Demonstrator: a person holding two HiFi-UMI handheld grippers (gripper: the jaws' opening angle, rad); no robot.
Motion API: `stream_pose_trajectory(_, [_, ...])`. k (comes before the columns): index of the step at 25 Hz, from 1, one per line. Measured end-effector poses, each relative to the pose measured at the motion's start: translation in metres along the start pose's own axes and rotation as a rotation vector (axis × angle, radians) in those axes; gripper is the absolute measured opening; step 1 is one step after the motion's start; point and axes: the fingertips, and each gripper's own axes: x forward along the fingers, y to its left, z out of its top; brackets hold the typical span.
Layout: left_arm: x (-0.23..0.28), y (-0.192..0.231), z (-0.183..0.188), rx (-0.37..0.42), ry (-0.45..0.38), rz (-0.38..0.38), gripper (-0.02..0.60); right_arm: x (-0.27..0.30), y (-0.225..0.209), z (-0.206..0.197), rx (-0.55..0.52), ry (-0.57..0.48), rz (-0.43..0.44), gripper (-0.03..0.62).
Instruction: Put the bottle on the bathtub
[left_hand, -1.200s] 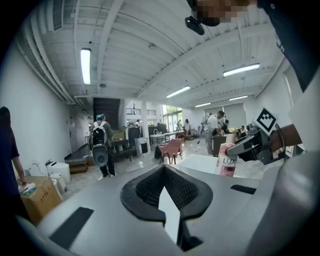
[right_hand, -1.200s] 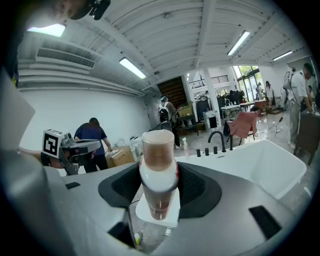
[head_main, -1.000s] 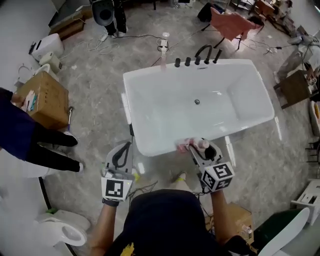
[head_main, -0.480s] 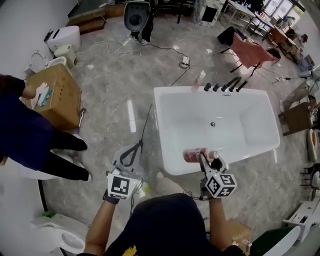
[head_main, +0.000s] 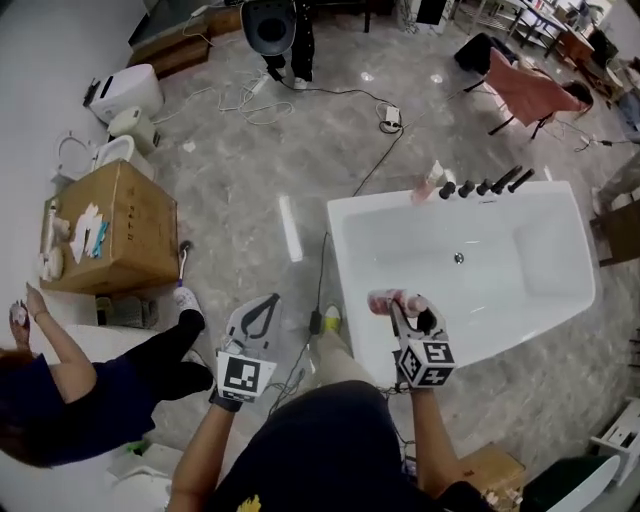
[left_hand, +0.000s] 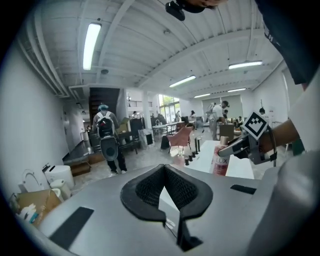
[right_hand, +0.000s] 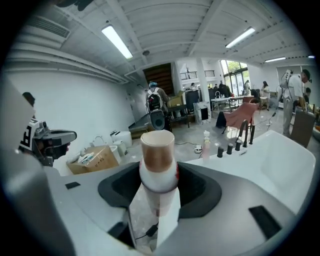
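The white bathtub (head_main: 520, 290) fills the right of the head view. My right gripper (head_main: 403, 303) is shut on a pink bottle (head_main: 384, 299), held over the tub's near left rim. In the right gripper view the bottle (right_hand: 157, 155) stands between the jaws (right_hand: 157, 182), brown cap up, with the tub (right_hand: 280, 160) beyond. My left gripper (head_main: 270, 300) hangs over the floor left of the tub, shut and holding nothing. In the left gripper view its tips (left_hand: 165, 170) meet, and the pink bottle (left_hand: 220, 160) shows at the right.
A second bottle (head_main: 432, 182) stands on the tub's far rim beside black tap knobs (head_main: 490, 185). A cable (head_main: 322, 270) runs along the floor by the tub. A cardboard box (head_main: 115, 230) and a person in dark clothes (head_main: 60, 400) are at the left.
The view has swung, so the tub now sits further right. My right gripper still holds the bottle at the tub's near left rim. The person at left has moved lower.
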Motion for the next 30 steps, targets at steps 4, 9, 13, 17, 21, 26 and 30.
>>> stream_pose_trajectory(4, [0.059, 0.038, 0.021, 0.010, 0.005, -0.021, 0.017, 0.081, -0.006, 0.016, 0.036, 0.017, 0.013, 0.218])
stream_pose_trajectory(9, [0.135, 0.086, 0.034, -0.017, -0.012, -0.006, 0.017, 0.178, -0.025, 0.049, -0.005, 0.027, 0.020, 0.218])
stream_pose_trajectory(13, [0.186, 0.123, 0.023, -0.040, -0.004, -0.009, 0.017, 0.253, -0.033, 0.066, -0.041, 0.045, 0.017, 0.218])
stream_pose_trajectory(17, [0.226, 0.149, 0.014, -0.045, -0.023, -0.037, 0.017, 0.316, -0.038, 0.071, -0.055, 0.069, -0.004, 0.218])
stream_pose_trajectory(21, [0.248, 0.166, -0.008, -0.091, -0.007, -0.104, 0.017, 0.361, -0.029, 0.064, -0.064, 0.106, -0.046, 0.216])
stream_pose_trajectory(26, [0.268, 0.186, -0.039, -0.125, 0.015, -0.165, 0.017, 0.414, -0.019, 0.051, -0.081, 0.139, -0.074, 0.216])
stream_pose_trajectory(30, [0.276, 0.198, -0.058, -0.136, 0.044, -0.185, 0.017, 0.449, -0.016, 0.033, -0.111, 0.182, -0.074, 0.216])
